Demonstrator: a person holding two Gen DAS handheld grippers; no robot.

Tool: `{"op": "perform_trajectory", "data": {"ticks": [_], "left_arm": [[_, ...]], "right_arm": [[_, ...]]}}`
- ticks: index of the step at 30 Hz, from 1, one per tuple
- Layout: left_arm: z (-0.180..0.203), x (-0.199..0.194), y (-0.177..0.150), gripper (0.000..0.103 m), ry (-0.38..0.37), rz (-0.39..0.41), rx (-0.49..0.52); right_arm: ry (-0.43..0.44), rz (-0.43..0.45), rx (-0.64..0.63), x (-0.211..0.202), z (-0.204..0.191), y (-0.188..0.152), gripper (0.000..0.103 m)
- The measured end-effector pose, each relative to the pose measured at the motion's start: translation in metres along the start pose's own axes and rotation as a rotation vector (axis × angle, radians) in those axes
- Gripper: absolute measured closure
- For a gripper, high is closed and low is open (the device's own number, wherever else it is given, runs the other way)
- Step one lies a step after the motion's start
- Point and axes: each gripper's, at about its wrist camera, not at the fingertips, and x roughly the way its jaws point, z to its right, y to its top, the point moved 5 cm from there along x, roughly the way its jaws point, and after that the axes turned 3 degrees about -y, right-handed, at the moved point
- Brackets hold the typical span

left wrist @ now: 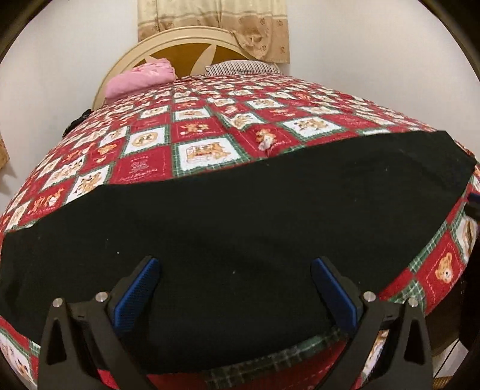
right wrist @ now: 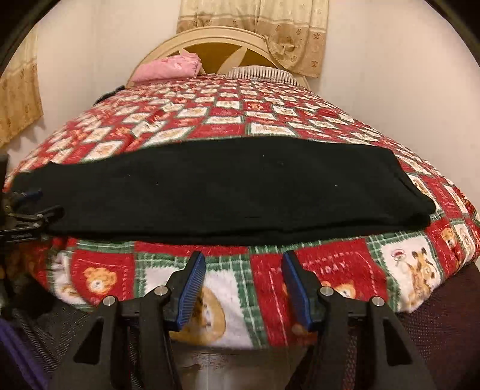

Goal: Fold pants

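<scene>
The black pants (left wrist: 240, 216) lie flat across the near part of a bed, folded lengthwise into a long band; they also show in the right wrist view (right wrist: 216, 192). My left gripper (left wrist: 235, 270) is open and empty, its blue pads spread just above the pants near their front edge. My right gripper (right wrist: 244, 264) is open and empty, held off the bed's front edge, below and in front of the pants' near edge. The left gripper's tip (right wrist: 30, 210) shows at the left end of the pants in the right wrist view.
The bed is covered by a red, white and green teddy-bear quilt (left wrist: 186, 132). A pink folded cloth (left wrist: 141, 79) and a striped pillow (left wrist: 240, 67) lie by the cream headboard (left wrist: 186, 39). Curtains (left wrist: 216, 18) hang behind. A dark mesh item (right wrist: 444, 315) sits below the bed edge.
</scene>
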Motion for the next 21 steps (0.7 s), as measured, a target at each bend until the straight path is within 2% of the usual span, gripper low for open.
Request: {"op": "perform_trajectory", "data": {"ticks": [2, 3, 5, 6, 7, 11, 13, 15, 17, 19, 21], "left_arm": [[0.001, -0.002, -0.002, 0.000, 0.001, -0.005, -0.003], [0.003, -0.003, -0.001, 0.000, -0.001, -0.013, -0.010], [0.004, -0.004, 0.001, 0.000, -0.020, -0.027, -0.025], [0.005, -0.007, 0.004, 0.000, -0.046, -0.025, -0.041], [0.005, -0.008, 0.005, 0.000, -0.059, -0.019, -0.050], [0.003, -0.013, 0.008, 0.000, -0.064, 0.008, -0.082], [0.000, -0.011, 0.006, 0.000, -0.066, -0.003, -0.112], [-0.005, -0.011, 0.006, 0.000, -0.072, -0.004, -0.149], [-0.009, -0.013, 0.006, 0.000, -0.071, 0.005, -0.168], [-0.012, -0.016, 0.006, 0.000, -0.058, 0.016, -0.177], [-0.013, -0.016, 0.005, 0.000, -0.043, 0.016, -0.174]], "right_arm": [[-0.002, 0.083, 0.053, -0.012, 0.008, 0.017, 0.047], [-0.039, 0.127, 0.073, -0.019, 0.018, 0.029, 0.047], [-0.146, 0.160, 0.098, -0.025, 0.040, 0.044, 0.047], [-0.210, 0.178, 0.142, -0.028, 0.061, 0.049, 0.047], [-0.231, 0.190, 0.198, -0.029, 0.080, 0.051, 0.047], [-0.206, 0.212, 0.507, -0.026, 0.156, 0.036, 0.047], [-0.192, 0.208, 0.625, -0.020, 0.177, 0.022, 0.047], [-0.165, 0.195, 0.688, -0.007, 0.182, 0.011, 0.047], [-0.136, 0.169, 0.700, 0.006, 0.178, 0.006, 0.047], [-0.190, 0.194, 0.637, 0.009, 0.166, 0.009, 0.046], [-0.209, 0.172, 0.585, 0.016, 0.154, 0.014, 0.046]]}}
